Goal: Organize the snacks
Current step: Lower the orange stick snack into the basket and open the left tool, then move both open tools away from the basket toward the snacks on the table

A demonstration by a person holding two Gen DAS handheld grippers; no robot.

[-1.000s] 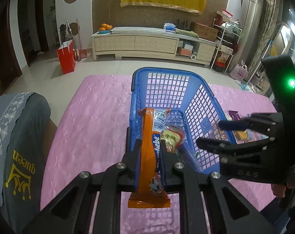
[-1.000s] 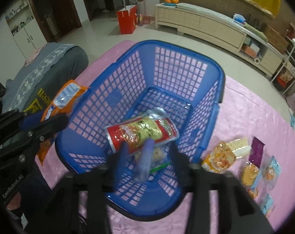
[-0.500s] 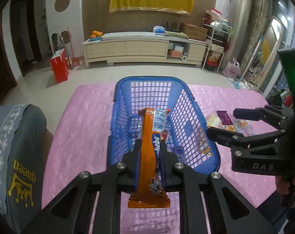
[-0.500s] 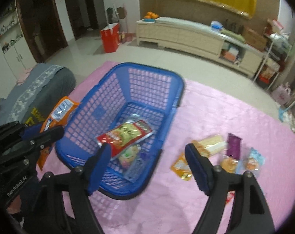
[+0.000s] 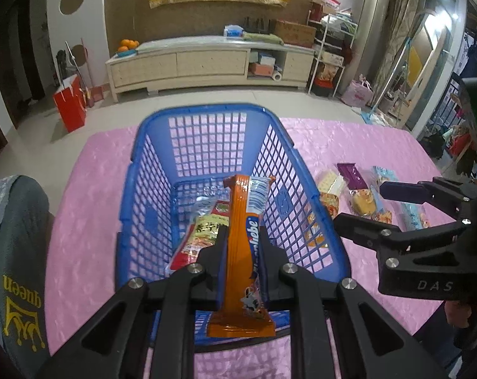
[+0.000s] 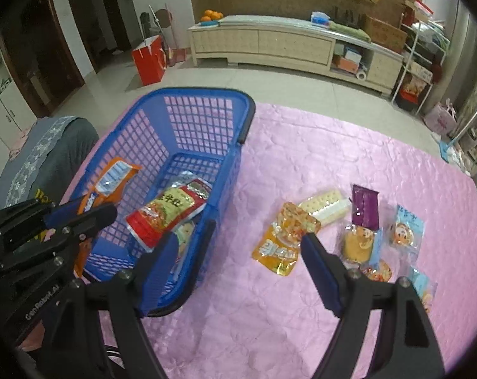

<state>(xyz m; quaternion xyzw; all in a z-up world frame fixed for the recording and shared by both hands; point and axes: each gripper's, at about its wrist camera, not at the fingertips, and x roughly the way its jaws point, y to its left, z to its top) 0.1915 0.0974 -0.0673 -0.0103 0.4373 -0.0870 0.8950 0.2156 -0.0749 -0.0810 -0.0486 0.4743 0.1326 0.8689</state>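
The orange snack pack (image 5: 243, 246) is pinched between the pressed-together jaws of the left gripper (image 5: 242, 249) and is held upright above the near end of the blue basket (image 5: 206, 117), so the step in hand is judged to be the drop-off of this pack. A red-and-yellow snack bag (image 6: 167, 213) is already lying on the basket floor, with a smaller clear packet partly hidden beneath it. The right gripper (image 6: 240, 254) is spread wide with nothing between its jaws; they have just been opening, and it is aimed at the pink tablecloth (image 6: 317, 145) just right of the basket. The loose snacks are clustered there: an orange pouch (image 6: 281, 243), a cracker pack (image 6: 325, 207), a purple wrapper (image 6: 364, 205), a round cake pack (image 6: 360, 246) and a light-blue packet (image 6: 407, 229). Next move, as judged: the left jaws need to be brought lower over the basket and released clear of the wall, while the right jaws need to be lined up across the orange pouch, which lies flat and may be hard to catch by an edge. Against the earlier frames: the right gripper was over the basket interior, blurred, with a packet between its narrower jaws; it is now outside the basket. The left grip on the pack is unchanged.
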